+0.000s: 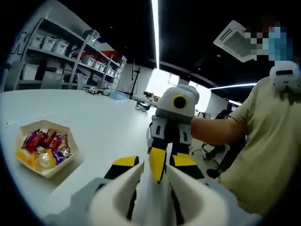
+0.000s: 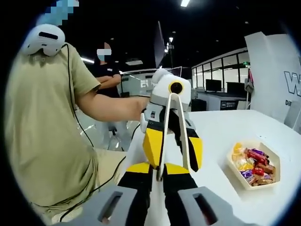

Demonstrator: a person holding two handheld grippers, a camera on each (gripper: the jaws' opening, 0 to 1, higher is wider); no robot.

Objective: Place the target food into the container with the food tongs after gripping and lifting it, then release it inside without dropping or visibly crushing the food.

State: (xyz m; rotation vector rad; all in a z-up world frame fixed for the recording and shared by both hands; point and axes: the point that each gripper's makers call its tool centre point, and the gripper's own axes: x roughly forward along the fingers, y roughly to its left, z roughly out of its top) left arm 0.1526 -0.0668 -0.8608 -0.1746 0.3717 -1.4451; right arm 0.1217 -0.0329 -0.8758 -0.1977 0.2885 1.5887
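White hexagonal container (image 1: 45, 170) (image 2: 274, 162) on the table – heaped with wrapped candies (image 1: 44, 147) (image 2: 251, 165), white tongs (image 2: 174, 132) upright

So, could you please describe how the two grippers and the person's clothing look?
Each gripper has a white rounded body with a yellow-ringed round lens, black mid-section and yellow-and-black fingers: the right gripper and the left gripper. The person wears a khaki short-sleeved shirt, with a thin black cable hanging across it.

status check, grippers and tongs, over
Right gripper shut on cream plastic food tongs. Left gripper around their tip, grip unclear. White hexagonal tray of wrapped candies untouched.
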